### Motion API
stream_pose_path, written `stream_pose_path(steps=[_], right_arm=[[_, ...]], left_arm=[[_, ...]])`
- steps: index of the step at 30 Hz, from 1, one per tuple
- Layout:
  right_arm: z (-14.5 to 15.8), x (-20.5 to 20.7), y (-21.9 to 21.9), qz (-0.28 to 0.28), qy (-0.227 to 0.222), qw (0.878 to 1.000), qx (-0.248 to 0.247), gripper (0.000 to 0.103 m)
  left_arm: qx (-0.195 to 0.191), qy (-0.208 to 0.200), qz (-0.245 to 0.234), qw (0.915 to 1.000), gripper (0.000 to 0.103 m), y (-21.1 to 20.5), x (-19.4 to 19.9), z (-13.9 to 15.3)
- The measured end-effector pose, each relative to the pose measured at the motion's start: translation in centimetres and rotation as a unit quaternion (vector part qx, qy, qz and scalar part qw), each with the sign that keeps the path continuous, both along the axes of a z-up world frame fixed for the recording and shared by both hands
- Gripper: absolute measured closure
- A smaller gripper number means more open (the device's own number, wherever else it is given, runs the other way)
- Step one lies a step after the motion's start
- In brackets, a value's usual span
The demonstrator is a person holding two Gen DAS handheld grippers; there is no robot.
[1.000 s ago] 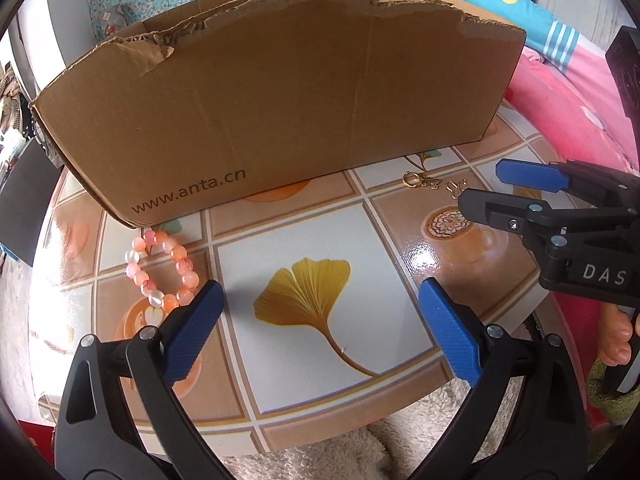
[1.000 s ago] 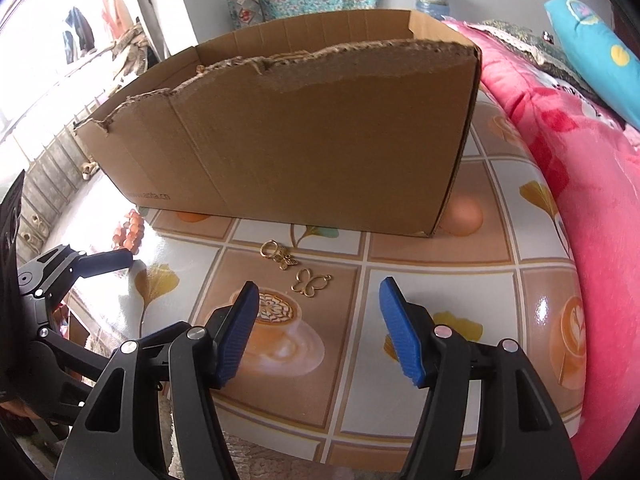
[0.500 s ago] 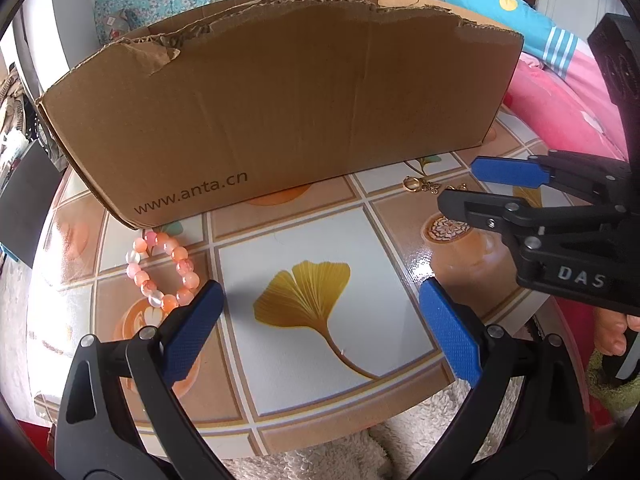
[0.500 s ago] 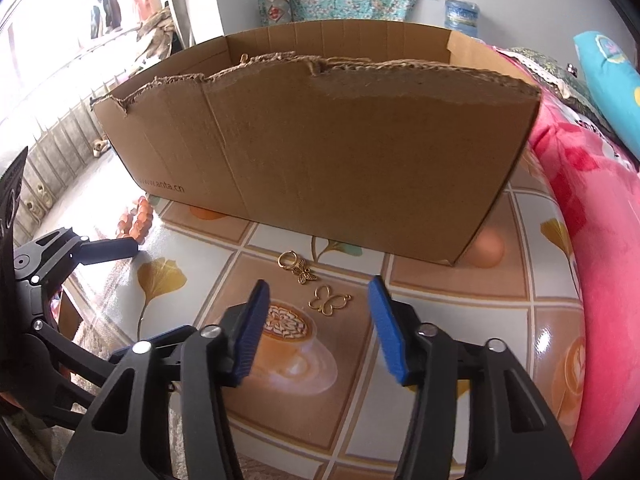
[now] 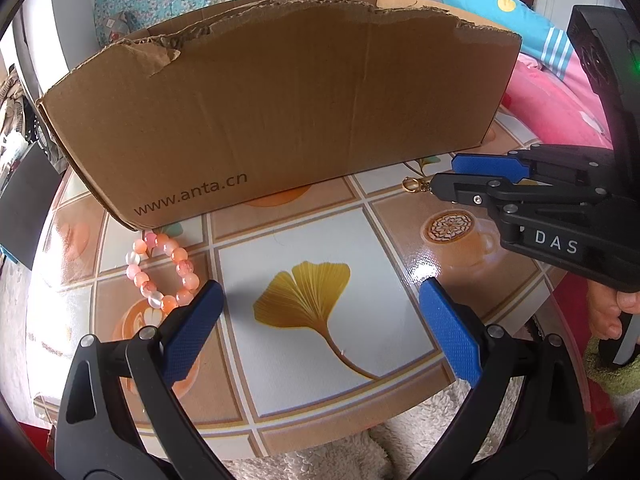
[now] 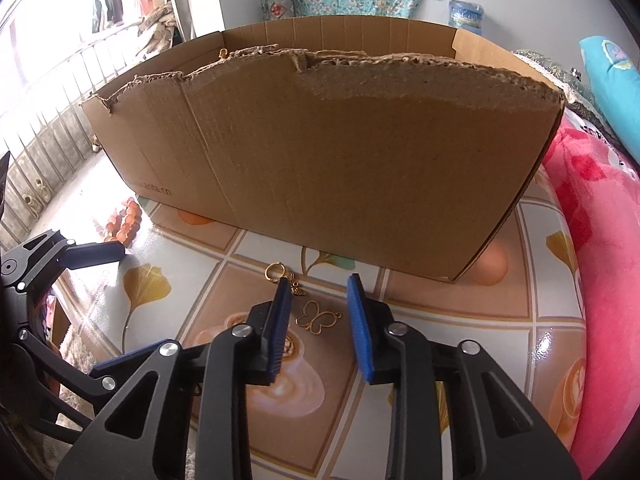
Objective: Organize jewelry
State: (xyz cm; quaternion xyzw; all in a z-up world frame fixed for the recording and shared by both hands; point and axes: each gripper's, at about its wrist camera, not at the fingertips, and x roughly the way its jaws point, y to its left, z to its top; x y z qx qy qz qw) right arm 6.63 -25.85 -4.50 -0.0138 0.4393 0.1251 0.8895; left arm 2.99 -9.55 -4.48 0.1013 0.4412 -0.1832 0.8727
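A gold butterfly pendant [image 6: 318, 318] lies on the tiled table [image 6: 440, 340], between the blue pads of my right gripper [image 6: 319, 282]. Its jaws are closing and the pads do not touch the pendant. A gold ring clasp with a small butterfly charm [image 6: 280, 274] lies just past the left pad, in front of the cardboard box [image 6: 340, 160]. In the left wrist view my left gripper [image 5: 320, 292] stands wide open over a ginkgo-leaf tile with nothing in it. A pink and orange bead bracelet [image 5: 160, 268] lies beside its left finger, close to the box [image 5: 280, 120]. The right gripper [image 5: 452, 178] reaches in from the right.
A pink blanket [image 6: 600, 240] borders the table on the right. A fluffy white rug [image 5: 320, 460] shows below the table's near edge. A hand [image 5: 604, 312] holds the right gripper's handle. The box's torn front wall stands tall behind all the jewelry.
My right gripper's jaws have narrowed a lot and it has moved forward, so the butterfly pendant now sits between its pads. The left gripper has stayed put and open.
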Motion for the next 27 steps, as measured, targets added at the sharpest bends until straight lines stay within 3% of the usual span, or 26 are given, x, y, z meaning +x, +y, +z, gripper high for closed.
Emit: stream_pose_path(steps=[11,27], right_arm=[[0.0,-1.3,-0.1,-0.003,0.006,1.000,-0.002,0.087],[0.5,-2.5,-1.0,-0.009,0.004,1.000,0.017,0.086]], left_arm=[[0.000,0.000,0.000,1.0000,0.008,0.0,0.0,0.0],[0.000,0.000,-0.001,1.0000,0.008,0.1,0.1,0.0]])
